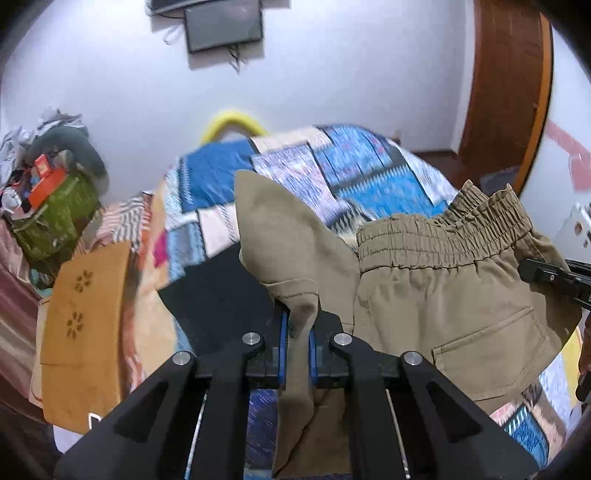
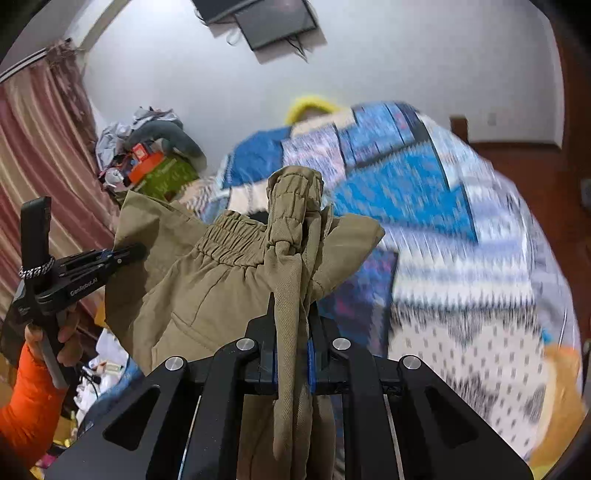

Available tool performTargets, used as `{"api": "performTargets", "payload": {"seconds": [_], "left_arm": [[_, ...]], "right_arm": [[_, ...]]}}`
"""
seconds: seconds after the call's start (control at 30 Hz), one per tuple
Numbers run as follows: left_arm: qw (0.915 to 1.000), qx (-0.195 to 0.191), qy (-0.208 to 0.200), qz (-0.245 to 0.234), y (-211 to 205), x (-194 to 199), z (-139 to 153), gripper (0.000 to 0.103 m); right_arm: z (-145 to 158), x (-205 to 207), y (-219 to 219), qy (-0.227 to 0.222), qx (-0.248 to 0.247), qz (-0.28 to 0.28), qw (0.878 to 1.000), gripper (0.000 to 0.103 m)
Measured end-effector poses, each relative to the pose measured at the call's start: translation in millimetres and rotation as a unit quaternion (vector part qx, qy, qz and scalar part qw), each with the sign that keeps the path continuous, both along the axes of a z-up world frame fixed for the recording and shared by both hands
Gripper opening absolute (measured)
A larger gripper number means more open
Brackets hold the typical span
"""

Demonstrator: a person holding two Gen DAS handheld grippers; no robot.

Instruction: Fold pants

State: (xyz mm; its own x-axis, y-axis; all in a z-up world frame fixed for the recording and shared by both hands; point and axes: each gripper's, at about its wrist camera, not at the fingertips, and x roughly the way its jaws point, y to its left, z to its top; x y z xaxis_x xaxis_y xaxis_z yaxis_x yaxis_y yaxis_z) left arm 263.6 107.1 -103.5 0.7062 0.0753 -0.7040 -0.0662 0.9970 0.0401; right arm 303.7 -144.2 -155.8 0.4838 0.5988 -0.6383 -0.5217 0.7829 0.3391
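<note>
Patchwork bedspread (image 1: 354,173) in blues, whites and pinks fills the middle of both views, smeared by motion blur so its patterns cannot be read, and its near part is hidden behind cloth and tongs. One wall (image 1: 332,81) stands behind it, with a dark screen (image 1: 223,27) at 12 o'clock, cut off by the top edge. One striped curtain (image 2: 40,155) hangs at 9 o'clock in the right wrist view. One pair of khaki pants (image 1: 454,288) hangs in the air above the bedspread, stretched between the two tongs; its gathered elastic waistband (image 1: 443,236) and one back pocket show, while the legs drop out of view below the frame. One mustard cloth (image 1: 85,332) with two flower prints lies at 8 o'clock in the left wrist view. A heap of clutter (image 1: 48,184) at 9 o'clock is too jumbled to count. The left gripper (image 1: 297,336) is clamped narrow on a bunched corner of the pants. The right gripper (image 2: 293,343) is likewise pinched tight on a twisted fold near the waistband. One hand (image 2: 55,336) in an orange sleeve (image 2: 26,406) grips the left tool's handle, which reads "GenRobot.AI".
</note>
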Motion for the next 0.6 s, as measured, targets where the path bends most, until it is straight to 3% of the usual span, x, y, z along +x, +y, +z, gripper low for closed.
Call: {"api": "performTargets", "payload": {"seconds": [0.17, 0.33, 0.6], "left_arm": [[0.9993, -0.007, -0.011, 0.036, 40.7, 12.6, 12.9, 0.009], [0.9973, -0.022, -0.002, 0.071, 79.9, 32.0, 7.6, 0.009], [0.9916, -0.026, 0.035, 0.121, 139.7, 71.9, -39.5, 0.009]], "right_arm": [[19.4, 23.5, 37.5, -0.029, 0.004, 0.018, 0.999, 0.009], [19.9, 43.3, 79.2, -0.044, -0.011, 0.044, 0.998, 0.009], [-10.9, 78.7, 147.7, -0.035, -0.037, 0.073, 0.996, 0.009]]}}
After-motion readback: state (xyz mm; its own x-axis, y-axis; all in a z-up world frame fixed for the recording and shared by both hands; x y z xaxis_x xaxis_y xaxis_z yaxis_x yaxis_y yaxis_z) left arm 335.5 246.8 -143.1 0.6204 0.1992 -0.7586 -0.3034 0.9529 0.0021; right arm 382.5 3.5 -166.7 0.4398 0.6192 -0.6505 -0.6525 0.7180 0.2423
